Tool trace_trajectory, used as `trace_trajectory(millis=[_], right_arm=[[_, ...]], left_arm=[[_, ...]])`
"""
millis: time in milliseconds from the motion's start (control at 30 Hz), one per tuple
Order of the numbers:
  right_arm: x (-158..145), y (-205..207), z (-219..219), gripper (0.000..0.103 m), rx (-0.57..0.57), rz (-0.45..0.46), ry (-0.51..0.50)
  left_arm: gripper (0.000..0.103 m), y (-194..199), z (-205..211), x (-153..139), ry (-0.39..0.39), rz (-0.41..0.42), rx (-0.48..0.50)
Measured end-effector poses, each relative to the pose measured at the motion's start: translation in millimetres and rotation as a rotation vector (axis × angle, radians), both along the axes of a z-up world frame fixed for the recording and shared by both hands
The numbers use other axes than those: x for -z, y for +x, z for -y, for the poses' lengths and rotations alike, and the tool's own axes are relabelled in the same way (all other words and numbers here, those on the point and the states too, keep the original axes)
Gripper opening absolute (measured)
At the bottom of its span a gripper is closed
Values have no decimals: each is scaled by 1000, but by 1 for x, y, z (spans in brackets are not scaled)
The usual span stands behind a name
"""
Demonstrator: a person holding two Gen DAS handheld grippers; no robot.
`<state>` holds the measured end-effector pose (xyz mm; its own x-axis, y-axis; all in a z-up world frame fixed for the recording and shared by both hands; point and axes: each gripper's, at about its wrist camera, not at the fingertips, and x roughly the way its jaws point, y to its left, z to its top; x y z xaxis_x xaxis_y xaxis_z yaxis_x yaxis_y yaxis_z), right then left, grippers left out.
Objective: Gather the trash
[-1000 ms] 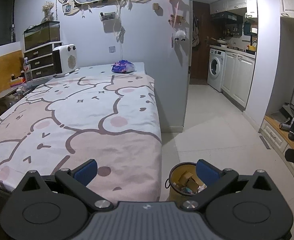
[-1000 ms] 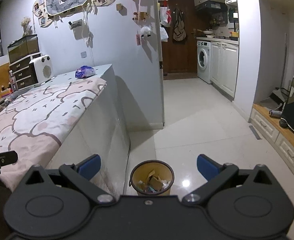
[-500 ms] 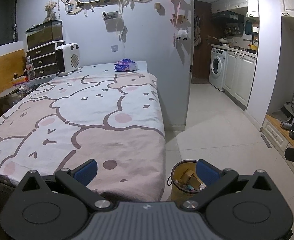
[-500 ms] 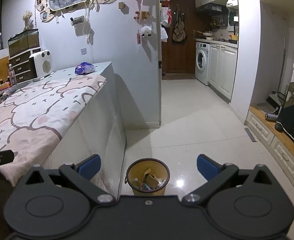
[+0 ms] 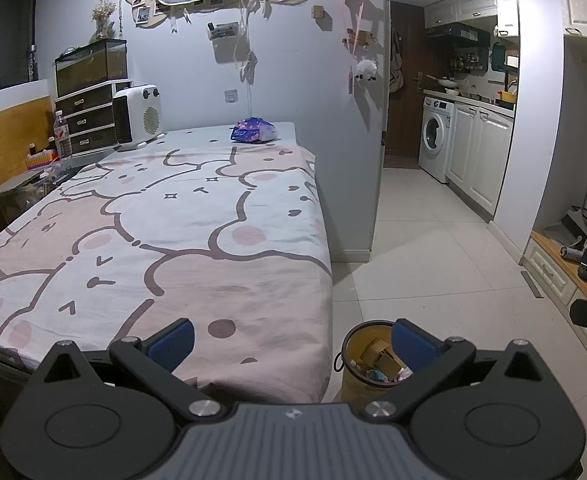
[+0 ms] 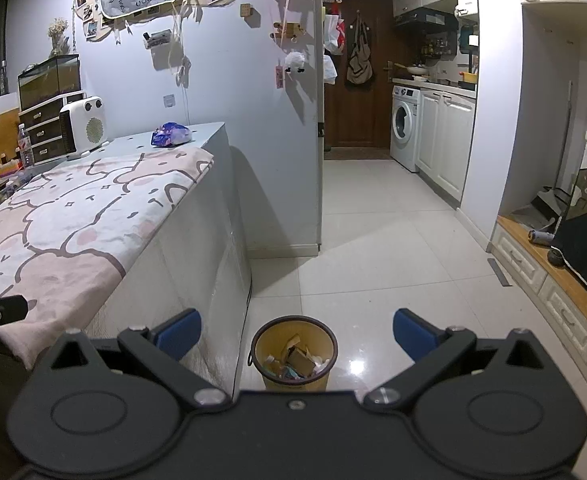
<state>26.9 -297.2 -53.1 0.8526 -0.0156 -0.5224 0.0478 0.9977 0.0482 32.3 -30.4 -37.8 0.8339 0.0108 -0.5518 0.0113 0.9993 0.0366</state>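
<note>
A yellow trash bin holding cardboard and paper scraps stands on the tiled floor beside the bed's foot. My right gripper hangs open just above and behind it, nothing between its blue pads. In the left wrist view the bin shows partly behind the right pad. My left gripper is open and empty over the bed's corner. A crumpled purple wrapper lies at the far end of the bed, also visible as a purple wrapper in the right wrist view.
The bed carries a pink cartoon sheet. A white heater, drawers and a water bottle stand at its far left. Tiled floor runs toward a washing machine. A low wooden cabinet lines the right side.
Both views have pulled back and risen slightly: the bin sits farther from the right gripper, and more of the bed's foot shows to the left one. Both grippers stay open.
</note>
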Motion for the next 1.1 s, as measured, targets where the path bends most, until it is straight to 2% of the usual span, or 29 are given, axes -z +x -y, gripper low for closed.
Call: trace_trajectory(millis=[1100], right_arm=[[8,-1,1,103,5,-16,-7]], left_arm=[[103,1,7,3,-1,-13,2]])
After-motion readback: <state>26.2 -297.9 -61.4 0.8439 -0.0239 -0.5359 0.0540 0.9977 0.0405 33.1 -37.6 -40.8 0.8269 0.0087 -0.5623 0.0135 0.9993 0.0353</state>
